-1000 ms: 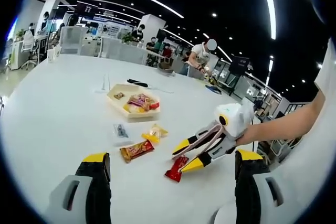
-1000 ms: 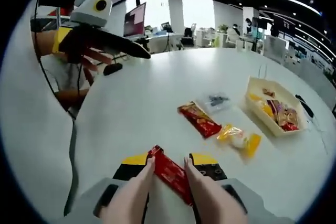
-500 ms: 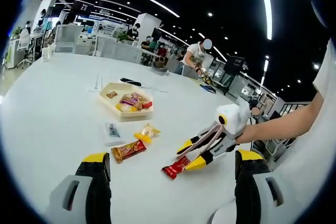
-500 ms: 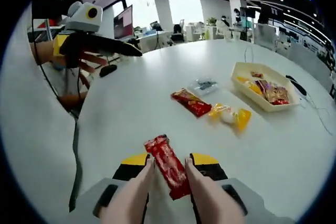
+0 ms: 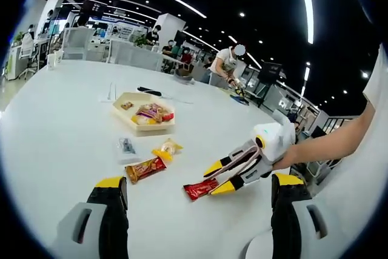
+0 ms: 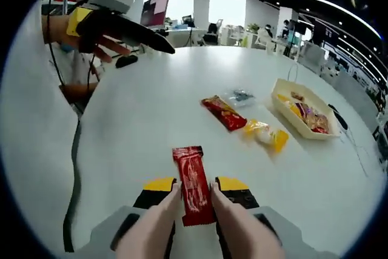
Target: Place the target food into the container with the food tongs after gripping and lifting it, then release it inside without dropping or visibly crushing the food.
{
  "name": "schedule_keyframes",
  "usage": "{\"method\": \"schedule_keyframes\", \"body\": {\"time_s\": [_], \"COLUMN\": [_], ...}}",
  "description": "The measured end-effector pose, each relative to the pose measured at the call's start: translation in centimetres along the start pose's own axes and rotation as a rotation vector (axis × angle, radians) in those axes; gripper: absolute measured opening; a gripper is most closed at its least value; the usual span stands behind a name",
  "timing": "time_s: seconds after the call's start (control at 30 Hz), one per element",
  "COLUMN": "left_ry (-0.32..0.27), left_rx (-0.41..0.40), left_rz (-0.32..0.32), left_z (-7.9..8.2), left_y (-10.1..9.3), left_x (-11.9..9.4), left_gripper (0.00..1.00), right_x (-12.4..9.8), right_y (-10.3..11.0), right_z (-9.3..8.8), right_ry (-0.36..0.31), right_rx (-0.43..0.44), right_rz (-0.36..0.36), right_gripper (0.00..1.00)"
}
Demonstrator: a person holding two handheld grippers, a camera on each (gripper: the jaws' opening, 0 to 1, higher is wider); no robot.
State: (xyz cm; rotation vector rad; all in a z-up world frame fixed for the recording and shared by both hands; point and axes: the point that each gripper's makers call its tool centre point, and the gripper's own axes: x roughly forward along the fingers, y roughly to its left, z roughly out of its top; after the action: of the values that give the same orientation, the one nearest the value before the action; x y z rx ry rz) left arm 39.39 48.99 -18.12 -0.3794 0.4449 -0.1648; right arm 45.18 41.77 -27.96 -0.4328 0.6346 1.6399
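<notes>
Right hand-held gripper [image 6: 194,187] clenched on flat red foil snack packet [image 6: 193,184] above white desk [image 6: 151,113] | cream oblong food tray [image 6: 303,113] well apart (already part-filled) | left hand-held gripper [image 5: 197,195] spread wide, holding nothing

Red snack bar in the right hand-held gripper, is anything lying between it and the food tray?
Yes. Between the red snack bar and the tray lie a yellow-wrapped snack and a red-orange packet.

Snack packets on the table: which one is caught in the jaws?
The plain red packet, pinched by the right gripper. The orange-red one, yellow one and clear one lie loose.
</notes>
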Motion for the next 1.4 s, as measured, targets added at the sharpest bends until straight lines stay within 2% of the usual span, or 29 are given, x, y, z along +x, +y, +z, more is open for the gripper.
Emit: {"method": "schedule_keyframes", "body": {"time_s": [0.17,0.4,0.43,0.47,0.5,0.6,0.63,0.67,0.7,0.73,0.87,0.9,1.07,1.1,1.2,1.23,1.27,1.3,1.33,1.4], "left_ry": [-0.007,-0.015,-0.01,0.001,0.008,0.005,0.001,-0.002,0.001,0.005,0.009,0.003,0.019,0.024,0.012,0.013,0.016,0.017,0.023,0.026], "left_rx": [-0.007,-0.015,-0.023,-0.023,-0.021,-0.022,-0.022,-0.022,-0.024,-0.023,-0.023,-0.029,-0.026,-0.024,-0.034,-0.032,-0.031,-0.033,-0.029,-0.026], "left_rz": [0.007,0.012,0.008,0.0,-0.01,-0.012,-0.01,-0.006,0.003,0.006,0.012,0.018,0.008,-0.005,-0.027,-0.028,-0.028,-0.026,-0.027,-0.03], "left_z": [0.3,0.2,-0.2,-0.6,-0.7,-0.5,-0.3,-0.1,-0.2,-0.3,-0.4,-0.2,-0.5,-0.7,-0.4,-0.5,-0.7,-0.9,-1.3,-1.5], "left_y": [0.2,0.3,0.1,-0.2,-0.5,-0.4,-0.3,-0.2,-0.1,0.0,0.2,0.4,0.1,-0.1,-0.6,-0.7,-0.9,-1.0,-1.2,-1.2], "left_x": [-0.1,-0.2,0.0,0.3,0.6,0.6,0.6,0.5,0.2,0.1,-0.1,-0.2,0.0,0.1,0.3,0.3,0.3,0.4,0.4,0.5], "left_gripper": [0.99,0.99,0.99,0.99,0.99,0.99,0.99,0.99,0.99,0.99,0.99,0.99,0.99,0.99,0.99,0.99,0.99,0.99,0.99,0.99], "right_x": [0.4,0.7,0.9,0.9,1.0,1.0,1.2,1.3,1.7,2.0,2.6,2.7,1.3,0.4,-0.5,-0.5,-0.4,-0.3,-0.2,-0.3], "right_y": [-0.4,-0.6,-0.6,-0.6,-0.4,-0.1,0.2,0.4,0.3,0.3,0.2,0.6,0.4,-0.8,-0.8,-0.1,0.2,-0.2,0.0,-0.4], "right_z": [0.4,0.6,0.6,0.7,0.6,0.4,0.5,1.1,2.5,2.6,1.9,1.3,0.0,-0.5,-1.2,-2.8,-2.6,-2.6,-2.8,-2.6], "right_ry": [-0.01,-0.009,-0.012,-0.01,0.0,0.026,0.046,0.02,-0.01,-0.007,0.018,0.015,0.032,0.026,0.04,0.117,0.106,0.107,0.107,0.098], "right_rx": [0.012,-0.05,-0.03,-0.054,-0.148,-0.242,-0.319,-0.314,-0.265,-0.279,-0.284,-0.208,-0.15,-0.004,-0.064,-0.191,-0.23,-0.231,-0.281,-0.238], "right_rz": [0.008,0.009,0.011,0.011,0.017,0.025,0.03,0.043,0.055,0.062,0.076,0.102,0.112,0.066,0.066,0.088,0.076,0.053,0.035,-0.006], "right_gripper": [0.22,0.22,0.21,0.21,0.21,0.21,0.21,0.22,0.22,0.22,0.22,0.22,0.22,0.22,0.22,0.22,0.22,0.22,0.22,0.22]}}
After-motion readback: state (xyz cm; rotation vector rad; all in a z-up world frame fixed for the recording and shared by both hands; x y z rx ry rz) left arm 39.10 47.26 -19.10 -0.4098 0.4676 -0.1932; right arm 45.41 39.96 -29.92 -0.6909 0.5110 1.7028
